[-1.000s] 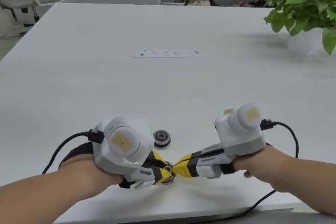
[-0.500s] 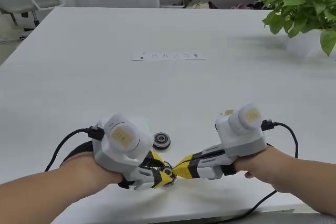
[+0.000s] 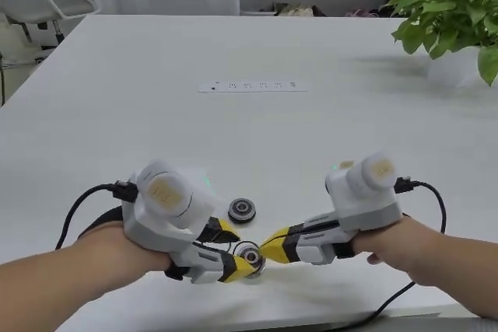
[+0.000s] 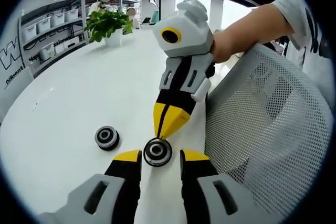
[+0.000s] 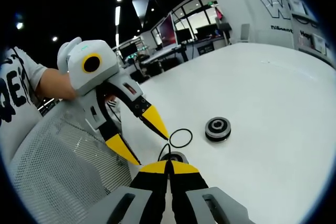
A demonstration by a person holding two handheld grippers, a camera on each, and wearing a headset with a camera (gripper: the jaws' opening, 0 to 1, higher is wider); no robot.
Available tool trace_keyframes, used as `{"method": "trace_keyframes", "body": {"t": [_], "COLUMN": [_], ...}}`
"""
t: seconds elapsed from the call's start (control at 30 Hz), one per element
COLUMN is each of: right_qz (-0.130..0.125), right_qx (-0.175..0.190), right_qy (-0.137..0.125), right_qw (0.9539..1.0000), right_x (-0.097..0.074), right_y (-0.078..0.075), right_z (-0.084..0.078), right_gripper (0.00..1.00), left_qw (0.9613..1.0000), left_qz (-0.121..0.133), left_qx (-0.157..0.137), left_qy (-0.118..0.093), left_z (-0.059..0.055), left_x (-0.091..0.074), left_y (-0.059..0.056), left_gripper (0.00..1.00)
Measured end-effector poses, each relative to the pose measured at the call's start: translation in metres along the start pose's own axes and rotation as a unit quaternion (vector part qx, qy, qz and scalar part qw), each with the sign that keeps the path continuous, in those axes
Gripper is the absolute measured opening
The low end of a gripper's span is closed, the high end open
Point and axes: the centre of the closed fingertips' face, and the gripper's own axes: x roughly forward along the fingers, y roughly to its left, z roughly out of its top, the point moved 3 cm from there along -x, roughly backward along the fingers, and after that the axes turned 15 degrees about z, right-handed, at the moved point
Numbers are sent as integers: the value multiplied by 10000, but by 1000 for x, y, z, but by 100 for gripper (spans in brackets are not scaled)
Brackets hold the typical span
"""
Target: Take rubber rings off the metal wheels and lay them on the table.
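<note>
A small metal wheel lies near the table's front edge, between the two grippers. My left gripper is open, its yellow jaws either side of the wheel and just short of it. My right gripper is shut, its tips touching the wheel. A thin black rubber ring loops beside the wheel, with a strand running back to the right tips. A second wheel, with a black rim, lies a little farther in.
A white power strip lies mid-table. A potted plant stands at the far right. A mesh chair back is close behind the front edge. Black cables trail from both grippers.
My left gripper has opened, let go of the wheel and drawn back a little to the left. The right gripper stays shut at the wheel.
</note>
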Motion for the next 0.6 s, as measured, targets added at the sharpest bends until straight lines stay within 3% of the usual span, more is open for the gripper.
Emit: {"method": "trace_keyframes", "body": {"t": [0.6], "right_qz": [44], "right_qx": [-101], "right_qy": [-84], "right_qw": [9999], "right_x": [-2], "right_y": [7], "right_z": [12], "right_gripper": [0], "left_qw": [9993], "left_qz": [165], "left_qx": [-206], "left_qy": [-251], "left_z": [2], "left_x": [-38], "left_y": [12], "left_gripper": [43]}}
